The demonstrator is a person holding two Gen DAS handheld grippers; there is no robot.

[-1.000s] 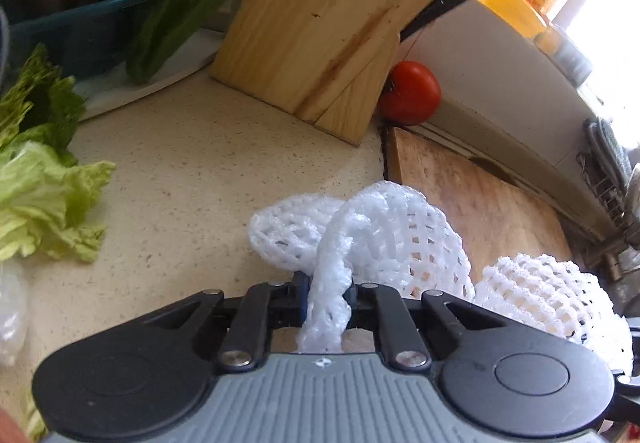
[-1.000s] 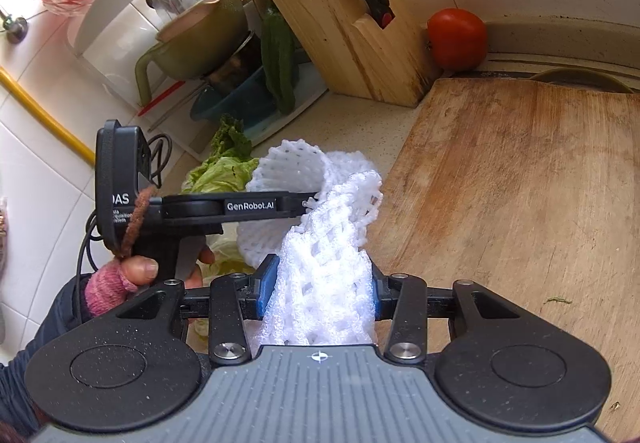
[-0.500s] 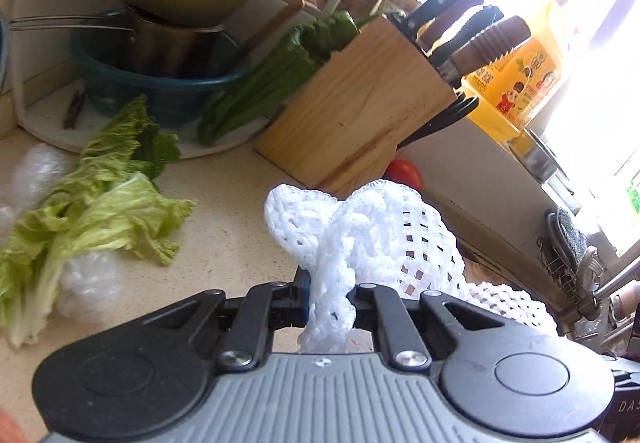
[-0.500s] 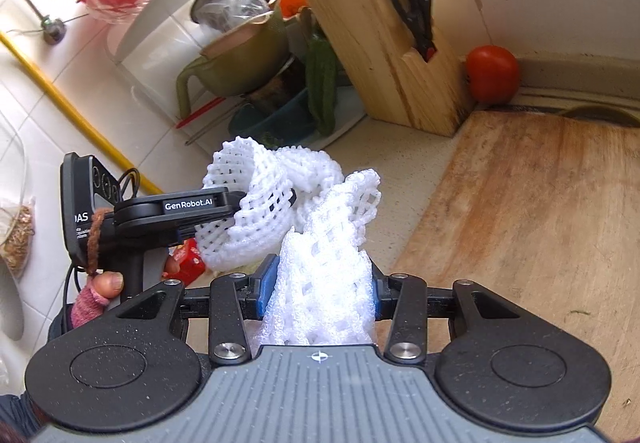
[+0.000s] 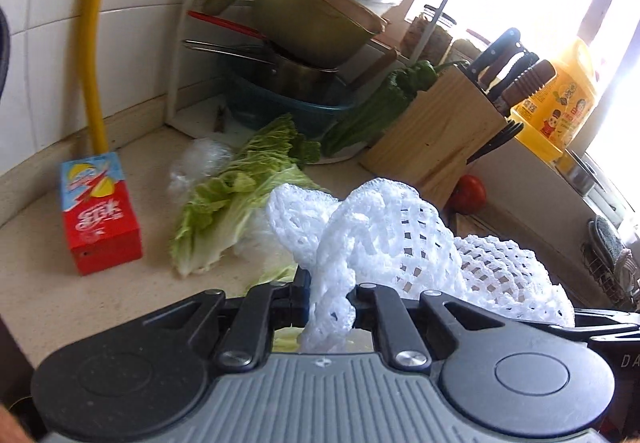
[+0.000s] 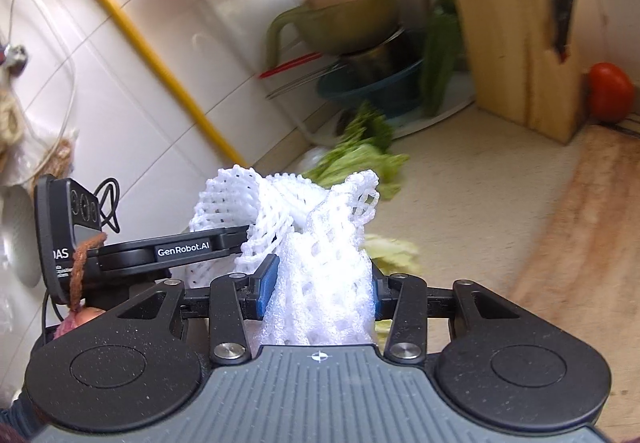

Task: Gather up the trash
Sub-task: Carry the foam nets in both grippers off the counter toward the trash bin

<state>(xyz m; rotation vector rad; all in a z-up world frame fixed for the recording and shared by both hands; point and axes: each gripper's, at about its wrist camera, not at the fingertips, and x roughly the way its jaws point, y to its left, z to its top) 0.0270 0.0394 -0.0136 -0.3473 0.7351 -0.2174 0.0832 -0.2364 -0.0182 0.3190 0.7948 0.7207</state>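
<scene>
My left gripper (image 5: 330, 301) is shut on a white foam fruit net (image 5: 372, 227), held up above the counter. A second white foam net (image 5: 516, 275) shows just right of it, and that one is pinched in my right gripper (image 6: 320, 279), whose blue pads press its sides. In the right wrist view the right-hand net (image 6: 328, 239) stands up between the jaws, and the left gripper's net (image 6: 228, 199) hangs off the left gripper (image 6: 240, 233) just beyond. A red drink carton (image 5: 98, 211) and crumpled clear plastic (image 5: 202, 159) lie on the counter at the left.
Cabbage leaves (image 5: 236, 199) lie on the beige counter. Behind them a rack holds stacked pots and a blue basin (image 5: 288, 103). A wooden knife block (image 5: 440, 131), a tomato (image 5: 468, 193), a yellow oil bottle (image 5: 560, 99) and a wooden cutting board (image 6: 588, 211) are to the right.
Both grippers have lifted and swung left with their nets, away from the cutting board. The carton, the plastic and the tiled wall have come into the left wrist view.
</scene>
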